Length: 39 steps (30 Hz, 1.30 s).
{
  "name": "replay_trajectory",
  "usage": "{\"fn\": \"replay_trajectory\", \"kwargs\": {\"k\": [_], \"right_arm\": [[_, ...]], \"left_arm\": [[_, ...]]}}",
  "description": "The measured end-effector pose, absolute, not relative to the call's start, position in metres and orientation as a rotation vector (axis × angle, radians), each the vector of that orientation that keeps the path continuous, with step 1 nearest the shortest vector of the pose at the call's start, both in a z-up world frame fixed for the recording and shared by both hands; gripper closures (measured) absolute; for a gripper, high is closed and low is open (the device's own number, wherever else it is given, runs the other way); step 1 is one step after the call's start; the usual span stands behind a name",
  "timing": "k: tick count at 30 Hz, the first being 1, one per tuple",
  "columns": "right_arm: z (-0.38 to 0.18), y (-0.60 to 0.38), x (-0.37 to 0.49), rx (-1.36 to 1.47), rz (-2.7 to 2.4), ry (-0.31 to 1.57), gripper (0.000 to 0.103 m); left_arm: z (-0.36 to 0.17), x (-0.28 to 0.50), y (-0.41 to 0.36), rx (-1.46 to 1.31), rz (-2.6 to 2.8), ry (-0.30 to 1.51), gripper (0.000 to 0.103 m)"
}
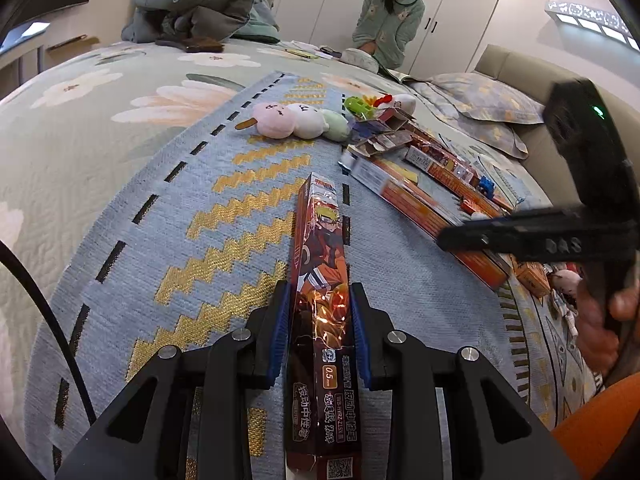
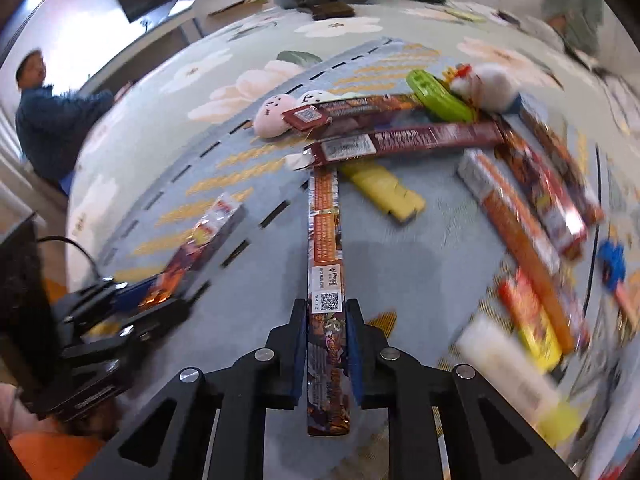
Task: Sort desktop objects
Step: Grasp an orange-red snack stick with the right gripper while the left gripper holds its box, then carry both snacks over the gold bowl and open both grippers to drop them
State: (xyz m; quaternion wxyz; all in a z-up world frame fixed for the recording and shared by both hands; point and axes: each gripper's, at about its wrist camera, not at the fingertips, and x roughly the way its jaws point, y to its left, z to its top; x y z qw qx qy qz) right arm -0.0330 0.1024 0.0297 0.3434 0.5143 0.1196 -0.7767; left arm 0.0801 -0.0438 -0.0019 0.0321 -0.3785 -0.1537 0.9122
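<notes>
Pen boxes lie scattered over a blue-grey woven mat (image 1: 168, 216) spread on the bed; most crowd the right of both wrist views, while the mat's left half, with its gold zigzags, is bare up to its dashed border. The left gripper (image 1: 320, 304) has its blue pads pressed against an orange cartoon pen box (image 1: 320, 248) at lower centre. The right gripper (image 2: 327, 316) is closed tight on a narrow pen box (image 2: 325, 240) lying lengthwise, whose far end reaches two dark red boxes (image 2: 400, 140) near a plush skewer (image 2: 276, 114).
</notes>
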Motion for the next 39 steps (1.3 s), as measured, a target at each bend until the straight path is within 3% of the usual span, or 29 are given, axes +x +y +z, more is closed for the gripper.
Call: {"fn": "replay_trajectory", "kwargs": {"k": [3, 9, 12, 18, 22, 31, 39], "right_arm": [[0.023, 0.106, -0.03, 1.396, -2.035, 0.308, 0.085], [0.021, 0.097, -0.041, 1.429, -2.079, 0.238, 0.084], [0.026, 0.098, -0.03, 1.379, -2.057, 0.19, 0.086], [0.054, 0.148, 0.003, 1.341, -2.082, 0.102, 0.086], [0.075, 0.216, 0.036, 1.338, -2.144, -0.091, 0.086], [0.128, 0.369, 0.116, 1.227, -2.438, -0.559, 0.086], [0.201, 0.494, 0.163, 1.053, -2.844, -0.826, 0.086]], "left_arm": [[-0.001, 0.08, -0.042, -1.177, 2.813, -0.457, 0.077], [0.004, 0.074, -0.034, -1.228, 2.798, -0.386, 0.064], [0.006, 0.075, -0.034, -1.247, 2.831, -0.375, 0.079], [0.019, 0.085, -0.055, -1.205, 2.755, -0.562, 0.079], [0.038, 0.092, -0.057, -1.151, 2.722, -0.589, 0.079], [0.133, 0.073, -0.014, -0.99, 2.652, -0.409, 0.079], [0.244, 0.025, 0.121, -0.827, 2.443, -0.261, 0.079]]}}
